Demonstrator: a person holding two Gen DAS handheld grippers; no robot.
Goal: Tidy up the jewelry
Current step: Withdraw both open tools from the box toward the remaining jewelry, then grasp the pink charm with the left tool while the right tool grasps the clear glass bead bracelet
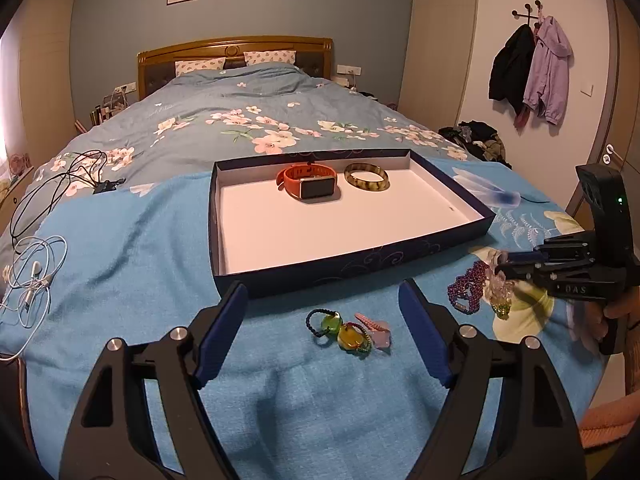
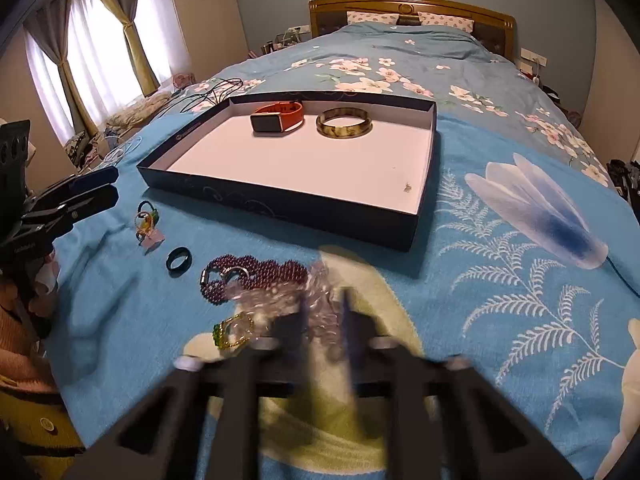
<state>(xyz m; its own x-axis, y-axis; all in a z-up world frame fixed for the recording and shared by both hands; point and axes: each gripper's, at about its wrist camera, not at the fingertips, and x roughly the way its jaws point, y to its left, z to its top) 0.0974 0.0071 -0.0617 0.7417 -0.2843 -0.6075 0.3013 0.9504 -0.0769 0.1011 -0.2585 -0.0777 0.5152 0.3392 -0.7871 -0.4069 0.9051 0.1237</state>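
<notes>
My right gripper (image 2: 325, 316) is clamped on the pale bead bracelet (image 2: 316, 300) lying on the blanket before the tray (image 2: 280, 208): light, limp, slippery; left gripper (image 1: 324, 332) stands wide, empty.

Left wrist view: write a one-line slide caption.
Open left gripper above stone rings; watch and bangle in box.

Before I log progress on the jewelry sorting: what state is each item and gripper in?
Tray: open, lidless.
Orange watch: in tray.
Bangle: in tray.
Purple beads: on blanket.
Pale crystal bracelet: gripped.
Left gripper: open.
Right gripper: shut on bracelet.
</notes>
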